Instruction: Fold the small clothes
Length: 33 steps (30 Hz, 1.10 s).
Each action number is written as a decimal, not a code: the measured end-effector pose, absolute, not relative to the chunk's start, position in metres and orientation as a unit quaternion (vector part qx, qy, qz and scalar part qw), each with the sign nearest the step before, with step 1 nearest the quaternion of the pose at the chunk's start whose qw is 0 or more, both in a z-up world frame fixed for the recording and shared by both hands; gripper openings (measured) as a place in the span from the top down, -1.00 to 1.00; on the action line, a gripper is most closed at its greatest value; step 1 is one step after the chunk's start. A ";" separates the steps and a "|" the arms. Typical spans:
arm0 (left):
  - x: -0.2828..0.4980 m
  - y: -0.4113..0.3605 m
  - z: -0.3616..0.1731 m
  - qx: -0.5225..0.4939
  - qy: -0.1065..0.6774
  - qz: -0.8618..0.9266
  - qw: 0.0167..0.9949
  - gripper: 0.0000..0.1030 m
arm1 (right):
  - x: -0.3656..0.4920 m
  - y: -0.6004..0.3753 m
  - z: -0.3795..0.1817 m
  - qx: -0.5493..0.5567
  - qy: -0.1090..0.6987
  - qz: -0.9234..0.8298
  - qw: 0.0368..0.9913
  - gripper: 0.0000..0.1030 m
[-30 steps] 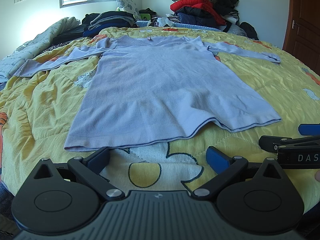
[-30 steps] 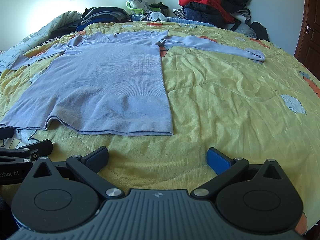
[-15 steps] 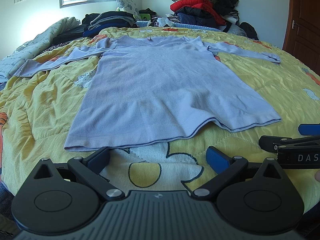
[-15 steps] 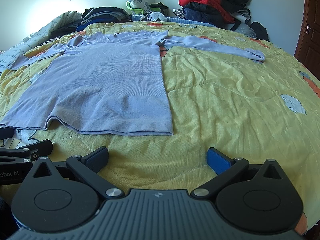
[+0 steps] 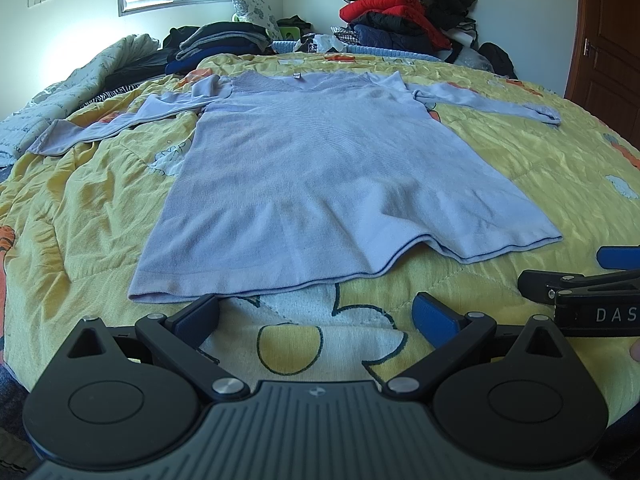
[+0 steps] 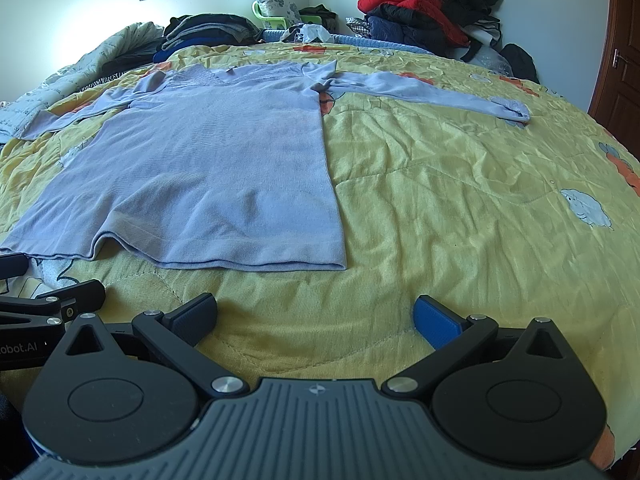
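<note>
A light blue long-sleeved top (image 5: 320, 176) (image 6: 208, 176) lies flat on the yellow quilt (image 5: 80, 216) (image 6: 460, 208), neck away from me, both sleeves spread out sideways. My left gripper (image 5: 316, 314) stands open just short of the hem, near its left half, with nothing between the fingers. My right gripper (image 6: 316, 312) is open too, below the hem's right corner, over bare quilt. Each gripper shows at the edge of the other's view: the right gripper (image 5: 584, 292) in the left wrist view, the left gripper (image 6: 44, 312) in the right wrist view.
Stacks of folded dark clothes (image 5: 224, 40) (image 6: 208, 28) and a heap of red and black jackets (image 5: 408, 16) (image 6: 432, 12) sit at the far side of the bed. A pale rumpled blanket (image 5: 80, 76) lies at the far left. A wooden door (image 5: 608, 40) stands at the right.
</note>
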<state>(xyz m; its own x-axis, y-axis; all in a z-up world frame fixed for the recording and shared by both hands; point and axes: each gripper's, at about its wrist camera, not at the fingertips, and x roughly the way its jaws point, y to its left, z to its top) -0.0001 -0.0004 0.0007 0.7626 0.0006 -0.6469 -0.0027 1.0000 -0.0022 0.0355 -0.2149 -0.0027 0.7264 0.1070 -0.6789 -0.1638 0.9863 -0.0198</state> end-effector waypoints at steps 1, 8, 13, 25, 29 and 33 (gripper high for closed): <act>-0.001 -0.001 0.001 0.000 0.345 -0.001 0.939 -1.00 | 0.036 -0.215 -0.003 -0.040 0.363 0.074 0.928 -1.00; -0.004 0.015 0.027 0.026 0.309 0.030 0.950 -1.00 | 0.055 -0.245 0.031 -0.031 0.333 0.085 0.939 -0.96; 0.011 0.054 0.075 -0.031 0.218 0.063 0.973 -1.00 | 0.099 -0.312 0.077 0.061 0.257 0.057 0.963 -1.00; 0.124 0.126 0.053 -0.182 0.249 0.149 0.940 -1.00 | 0.274 -0.469 0.060 0.306 0.276 -0.058 0.909 -0.53; 0.140 0.134 0.030 -0.202 0.265 0.166 0.928 -1.00 | 0.324 -0.487 0.045 0.265 0.299 -0.096 0.911 -0.31; 0.149 0.138 0.013 -0.209 0.275 0.177 0.922 -1.00 | 0.363 -0.484 0.042 0.170 0.311 -0.105 0.929 -0.31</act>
<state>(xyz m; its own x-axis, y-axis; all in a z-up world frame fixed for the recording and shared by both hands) 0.1491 0.1379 0.0132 0.7863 0.2107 -0.5808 -0.4410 0.8497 -0.2889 0.3633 -0.4836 0.0417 0.7846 -0.0885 -0.6137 0.3006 0.9200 0.2516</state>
